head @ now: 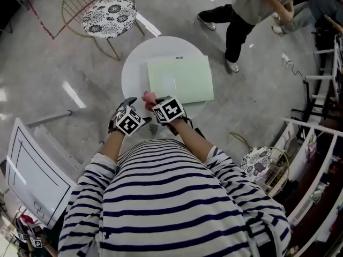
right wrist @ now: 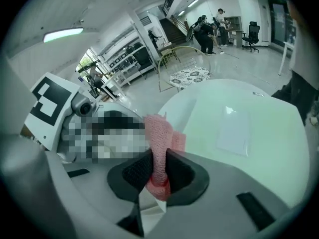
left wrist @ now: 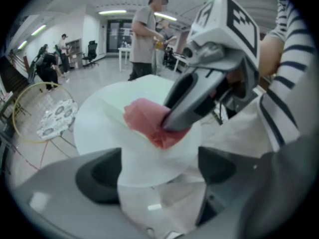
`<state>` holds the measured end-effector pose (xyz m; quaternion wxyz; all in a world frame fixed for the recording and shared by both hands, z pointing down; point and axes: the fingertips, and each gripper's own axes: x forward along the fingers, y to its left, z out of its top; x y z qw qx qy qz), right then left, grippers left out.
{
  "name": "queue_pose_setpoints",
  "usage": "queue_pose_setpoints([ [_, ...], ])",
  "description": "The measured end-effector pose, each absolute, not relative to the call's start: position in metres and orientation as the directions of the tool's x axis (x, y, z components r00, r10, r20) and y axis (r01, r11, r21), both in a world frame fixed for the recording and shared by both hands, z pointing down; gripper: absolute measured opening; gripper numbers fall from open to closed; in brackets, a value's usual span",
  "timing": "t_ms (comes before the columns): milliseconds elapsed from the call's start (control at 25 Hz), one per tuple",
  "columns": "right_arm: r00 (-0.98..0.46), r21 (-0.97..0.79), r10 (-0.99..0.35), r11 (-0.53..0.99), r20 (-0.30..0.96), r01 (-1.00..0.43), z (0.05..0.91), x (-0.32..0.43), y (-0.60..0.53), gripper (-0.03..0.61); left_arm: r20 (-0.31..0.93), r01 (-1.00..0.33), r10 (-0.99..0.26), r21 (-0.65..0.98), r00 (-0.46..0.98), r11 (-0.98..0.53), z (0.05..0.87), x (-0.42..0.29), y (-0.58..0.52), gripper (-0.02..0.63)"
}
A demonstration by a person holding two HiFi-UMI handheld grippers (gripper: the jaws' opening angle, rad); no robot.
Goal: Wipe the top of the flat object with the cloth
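A pale green flat board [head: 180, 78] lies on a round white table [head: 134, 68]. At the table's near edge, by the board's near left corner, is a pink cloth [head: 148, 97]. My right gripper [head: 154, 103] is shut on it; in the right gripper view the cloth [right wrist: 158, 143] stands pinched between the jaws, with the board [right wrist: 239, 133] ahead and to the right. The left gripper [head: 128, 105] hovers just left of it, off the table's edge, open and empty [left wrist: 159, 169]. From the left gripper view, the right gripper [left wrist: 199, 91] clamps the cloth [left wrist: 147, 121].
A wire chair with a patterned cushion [head: 109, 16] stands beyond the table on the left. A person [head: 252, 9] stands at the far right. A second wire chair [head: 262, 167] and white racks [head: 321, 143] are at the right, a white panel [head: 32, 170] at the left.
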<state>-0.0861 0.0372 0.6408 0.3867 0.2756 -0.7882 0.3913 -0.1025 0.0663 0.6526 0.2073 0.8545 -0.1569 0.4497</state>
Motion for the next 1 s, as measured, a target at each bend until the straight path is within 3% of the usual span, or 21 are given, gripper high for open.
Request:
queue_pose_setpoints([
  [240,-0.687,-0.509,-0.221,0.526,0.692,-0.681,0.593,-0.103,0.021,0.061,0.788,-0.466,-0.139,0.203,0.600,-0.861,0.626,-0.104,0.054,0.482],
  [520,-0.772,-0.520,-0.392,0.577,0.501,-0.630,0.505,-0.086,-0.004,0.061,0.653,-0.476,-0.227,0.231,0.723,-0.849,0.558,-0.084,0.028,0.480],
  [800,-0.747,-0.438,-0.581,0.608,0.324,-0.663,0.427,-0.043,-0.011,0.061,0.377,-0.448,-0.314,0.351,0.871,-0.822,0.478,-0.073,0.002,0.477],
  [1000,-0.684,-0.413,-0.696,0.570,0.217,-0.711,0.384,-0.007,-0.008,0.063,0.129,-0.319,-0.292,0.428,0.948,-0.846,0.409,-0.066,0.002,0.410],
])
